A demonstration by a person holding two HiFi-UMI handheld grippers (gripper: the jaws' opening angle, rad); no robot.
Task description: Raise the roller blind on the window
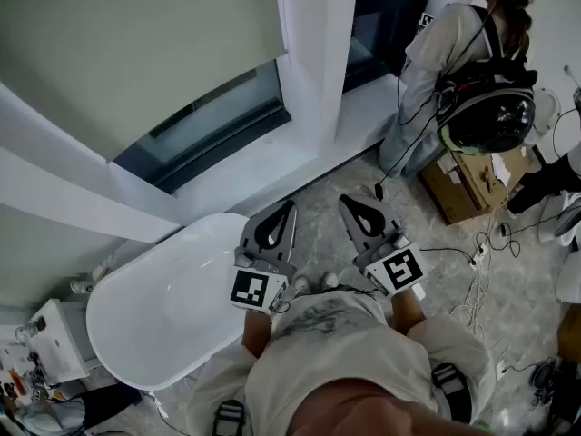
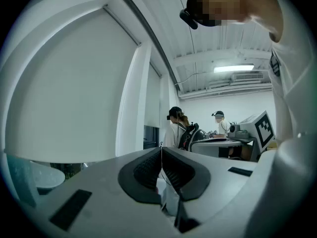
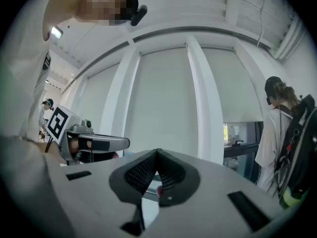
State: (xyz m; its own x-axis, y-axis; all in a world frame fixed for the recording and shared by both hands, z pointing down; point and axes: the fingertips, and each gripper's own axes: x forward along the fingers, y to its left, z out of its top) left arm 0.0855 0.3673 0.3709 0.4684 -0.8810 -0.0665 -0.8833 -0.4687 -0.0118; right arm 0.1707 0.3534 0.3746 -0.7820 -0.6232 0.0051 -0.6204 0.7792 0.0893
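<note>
Roller blind (image 1: 118,53) down, beyond left hand-held gripper (image 1: 287,209)

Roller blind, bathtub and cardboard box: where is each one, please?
Roller blind (image 1: 118,44), head view, middle of its fabric.
Bathtub (image 1: 163,312), head view, bare inner bottom.
Cardboard box (image 1: 463,189), head view, its top side.

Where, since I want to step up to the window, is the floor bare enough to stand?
Bare floor runs between the bathtub and the other person, up to the window ledge. To the right it is crowded: cardboard box, cables.
</note>
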